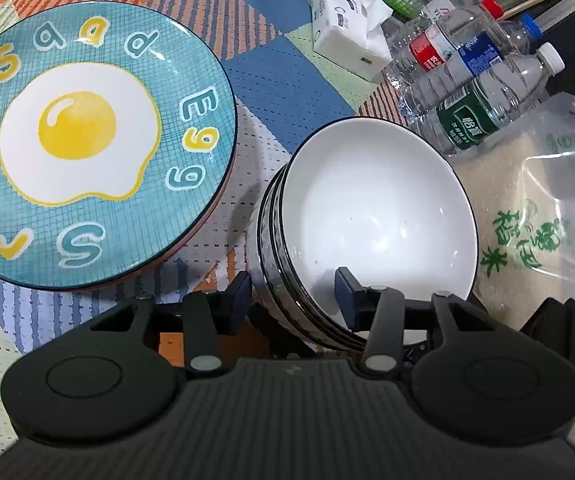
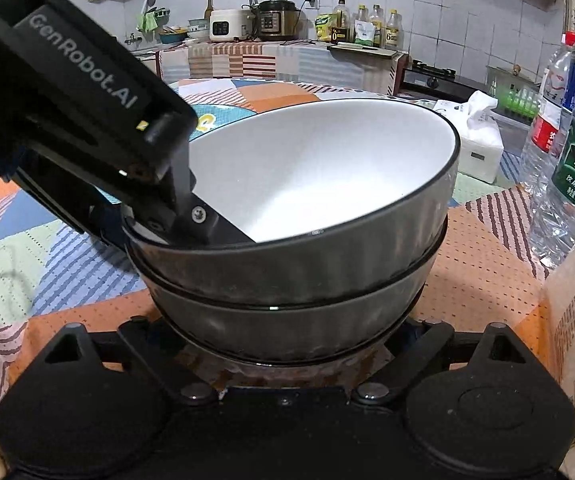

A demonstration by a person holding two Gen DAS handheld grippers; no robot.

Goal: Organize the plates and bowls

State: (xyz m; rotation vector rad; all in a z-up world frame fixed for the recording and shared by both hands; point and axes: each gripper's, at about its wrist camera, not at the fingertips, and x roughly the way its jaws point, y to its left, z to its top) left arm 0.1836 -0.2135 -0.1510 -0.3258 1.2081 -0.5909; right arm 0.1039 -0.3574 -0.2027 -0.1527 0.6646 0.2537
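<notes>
Gripping: left gripper (image 1: 293,300) straddles top bowl (image 1: 375,216) rim, pads not yet pinching
Right gripper (image 2: 287,344): jaws spread, flanking bowl stack (image 2: 287,292) base
Plate (image 1: 87,140): beside stack
Risk: thin-rim pinch slips; nested bowls tilt, clatter

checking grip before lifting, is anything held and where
Cannot tell: left gripper straddles the bowls' near rim, one finger inside, one outside; right gripper holds nothing.

Egg plate (image 1: 79,136) cropped at left edge, right tongs' (image 2: 287,344) fingertips hidden behind bowls (image 2: 287,280)
</notes>
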